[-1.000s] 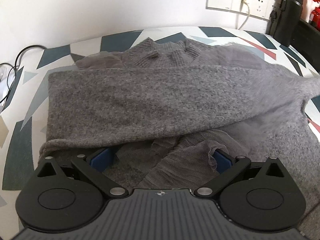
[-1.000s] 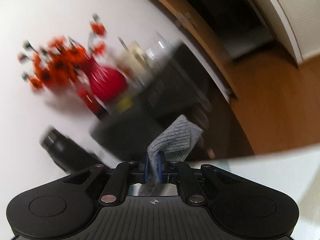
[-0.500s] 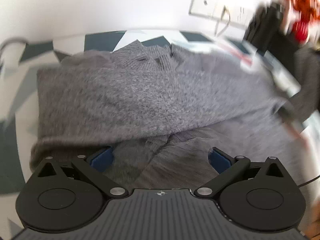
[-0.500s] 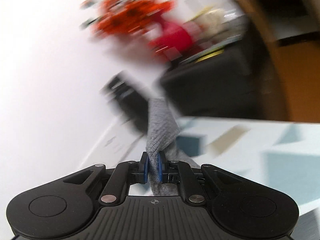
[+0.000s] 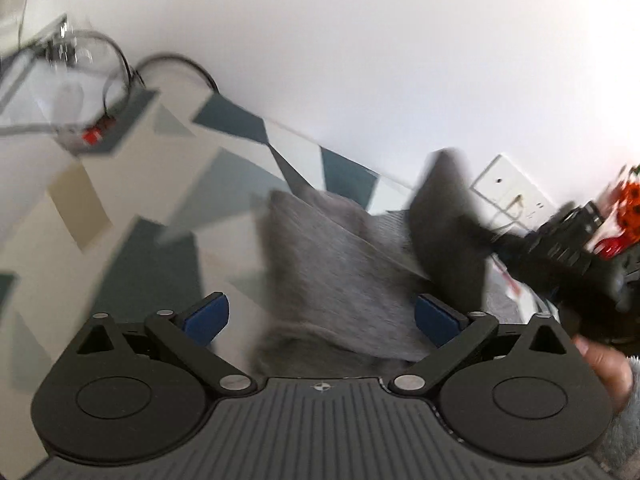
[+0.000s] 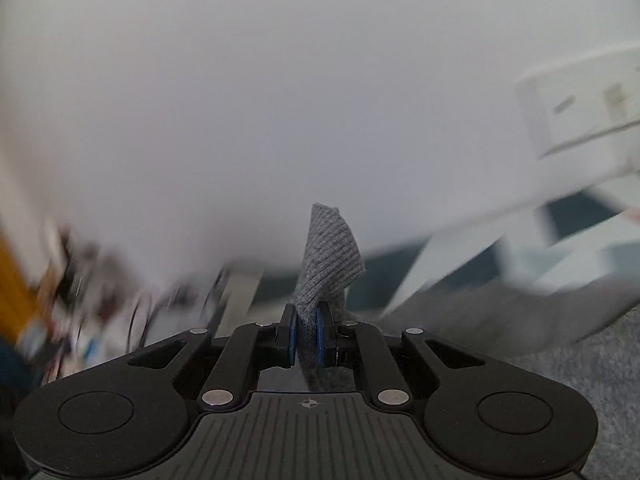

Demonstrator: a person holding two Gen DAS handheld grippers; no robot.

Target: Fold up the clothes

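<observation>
grey knit sweater (image 5: 340,280) lies on the patterned table (image 5: 120,208), its body beyond my left gripper (image 5: 322,316), whose blue pads stand wide apart over the cloth, holding nothing. my right gripper (image 6: 307,334) is pinched tight on the ribbed cuff (image 6: 328,256), which stands upright above the pads. i'd judge the sleeve is mid-fold: i should carry the cuff low across the sweater, keep tension even, then lay it flat. blur hides which way the sweater's long axis runs.
</observation>
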